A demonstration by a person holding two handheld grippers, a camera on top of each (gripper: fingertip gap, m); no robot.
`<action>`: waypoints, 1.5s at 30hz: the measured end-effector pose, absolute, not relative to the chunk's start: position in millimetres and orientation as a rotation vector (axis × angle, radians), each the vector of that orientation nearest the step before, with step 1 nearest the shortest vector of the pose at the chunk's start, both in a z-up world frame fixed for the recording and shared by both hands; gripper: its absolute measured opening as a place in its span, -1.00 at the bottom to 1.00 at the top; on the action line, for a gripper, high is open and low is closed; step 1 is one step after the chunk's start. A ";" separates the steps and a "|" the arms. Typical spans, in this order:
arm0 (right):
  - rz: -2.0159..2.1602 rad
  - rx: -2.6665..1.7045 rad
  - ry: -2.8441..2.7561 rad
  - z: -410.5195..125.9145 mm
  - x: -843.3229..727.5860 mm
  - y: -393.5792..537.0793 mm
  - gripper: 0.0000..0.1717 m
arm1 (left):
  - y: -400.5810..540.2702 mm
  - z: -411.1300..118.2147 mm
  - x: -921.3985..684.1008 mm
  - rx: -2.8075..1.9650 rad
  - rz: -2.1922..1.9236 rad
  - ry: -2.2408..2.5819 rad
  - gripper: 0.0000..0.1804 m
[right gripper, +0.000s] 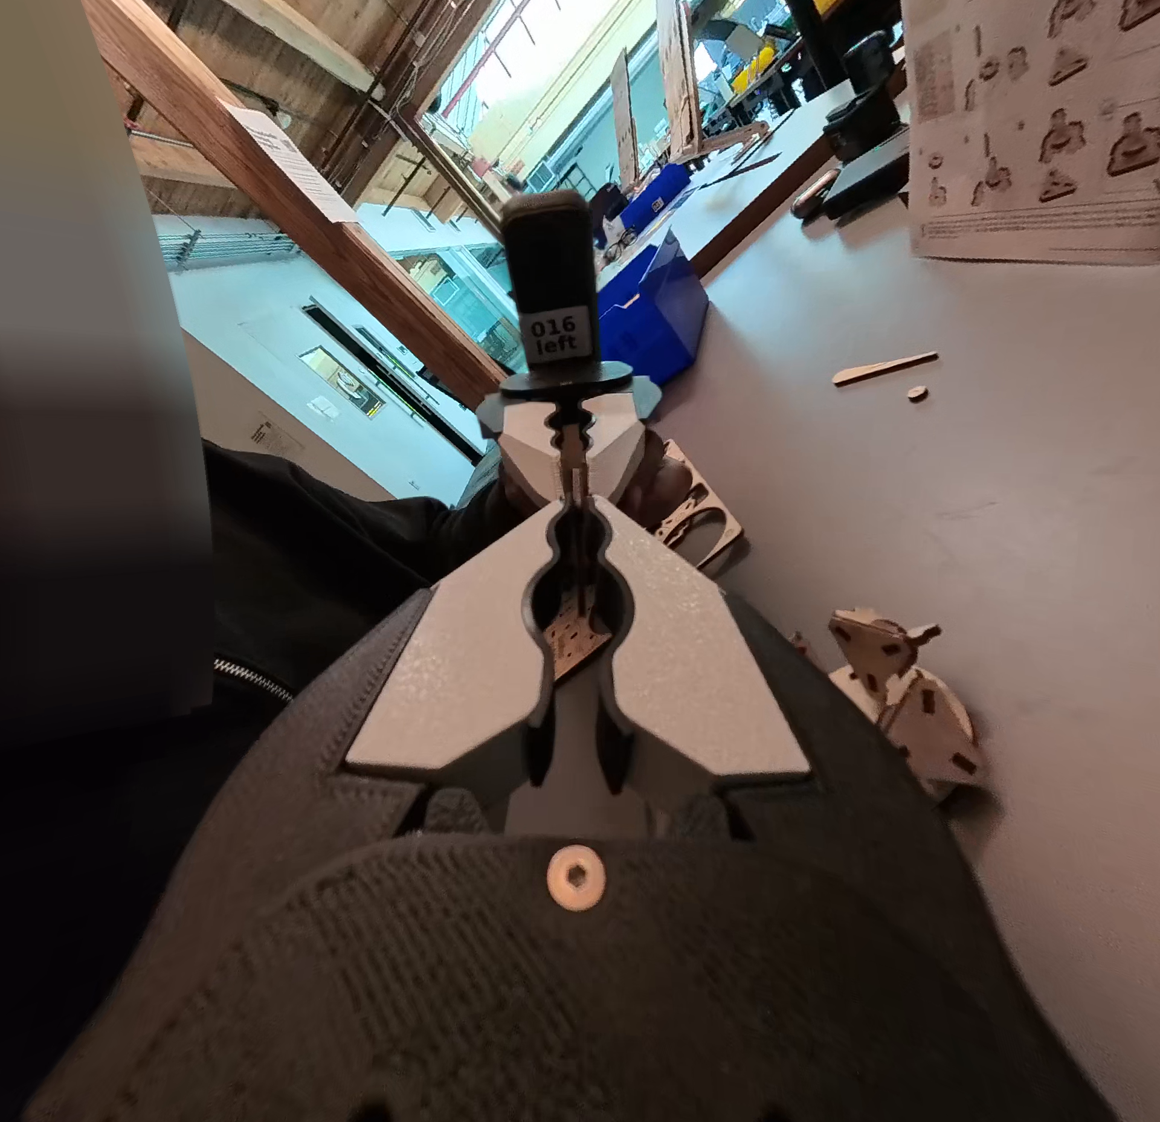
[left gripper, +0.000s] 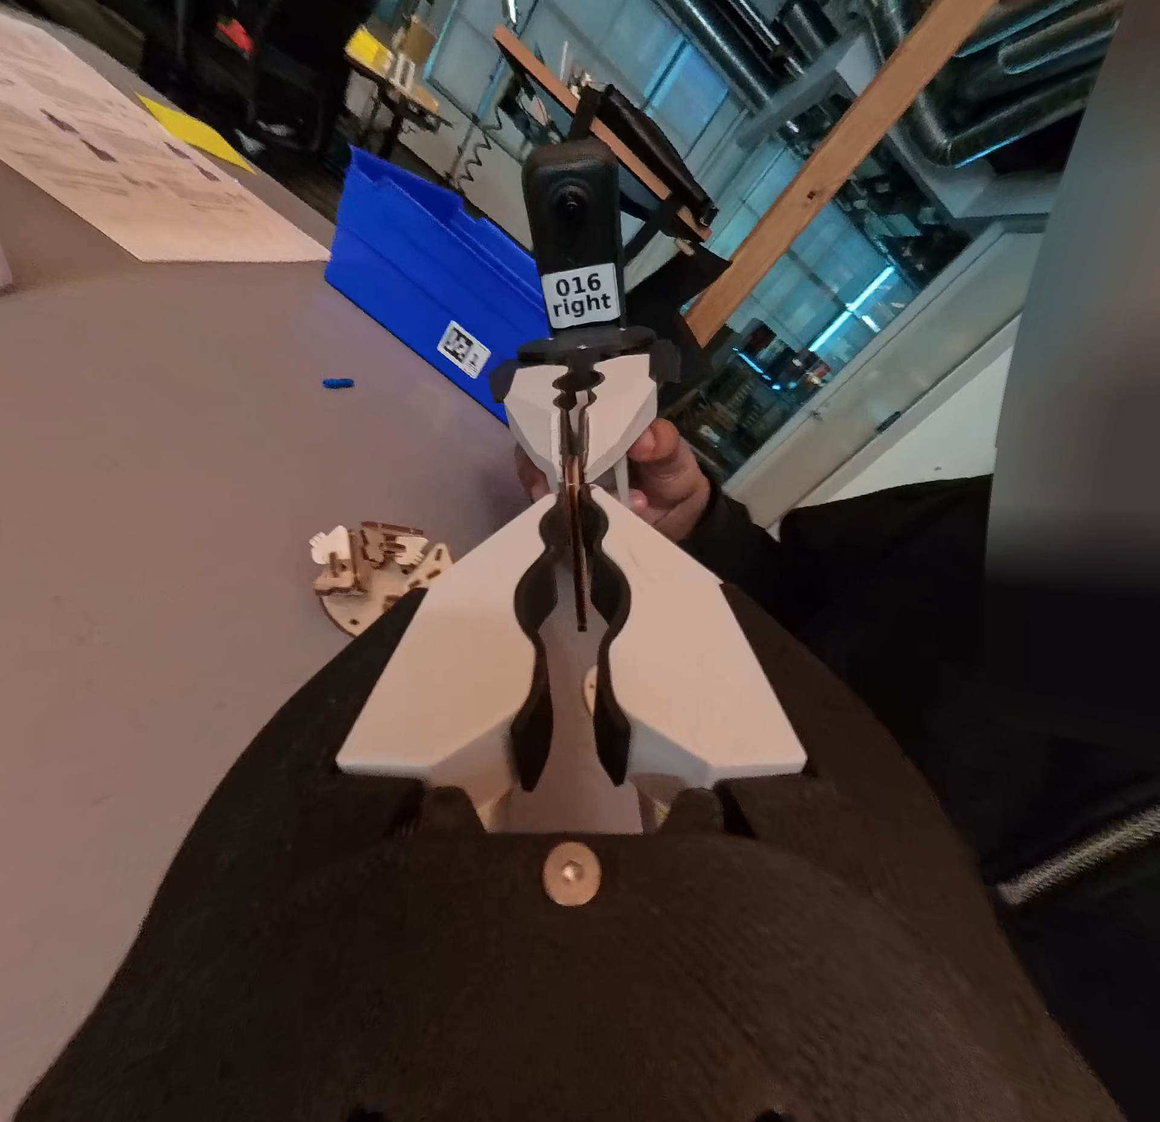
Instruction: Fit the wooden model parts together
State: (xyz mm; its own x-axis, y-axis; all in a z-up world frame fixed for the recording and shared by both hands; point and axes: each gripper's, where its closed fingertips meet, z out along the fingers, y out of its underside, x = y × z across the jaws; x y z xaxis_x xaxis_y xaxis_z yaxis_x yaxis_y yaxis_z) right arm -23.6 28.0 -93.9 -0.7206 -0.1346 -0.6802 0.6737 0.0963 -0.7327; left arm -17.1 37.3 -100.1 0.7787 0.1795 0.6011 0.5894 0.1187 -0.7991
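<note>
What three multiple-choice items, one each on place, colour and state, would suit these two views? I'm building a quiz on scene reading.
1. The assembled wooden figure rests:
A. on the grey table
B. inside the bin
C. on the paper sheet

2. The storage bin is:
A. yellow
B. blue
C. red

3. The left gripper's fingers are:
A. spread wide
B. closed on a thin wooden piece
C. out of view

Answers: A, it stands on the tabletop; B, its walls are plainly blue; B, the piece runs edge-on between the closed fingertips.
</note>
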 end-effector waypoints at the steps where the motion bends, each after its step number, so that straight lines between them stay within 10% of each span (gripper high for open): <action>1: -1.695 0.520 1.759 -93.3 -21.1 30.2 -1.00 | 39.3 -99.1 -14.6 -1.443 -0.386 -0.667 -1.00; 45: -1.665 0.581 2.138 -134.6 -13.2 51.5 -0.98 | 60.0 -136.6 -5.8 -1.698 -0.208 -0.743 -0.99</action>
State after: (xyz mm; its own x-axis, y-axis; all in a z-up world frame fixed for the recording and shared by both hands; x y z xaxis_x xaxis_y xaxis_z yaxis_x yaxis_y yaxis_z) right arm -13.2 51.5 -134.6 -0.8471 0.0951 -0.5228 0.5302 0.2177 -0.8195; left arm -5.8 60.0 -136.6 0.7795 0.3611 0.5119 0.5742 -0.0851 -0.8143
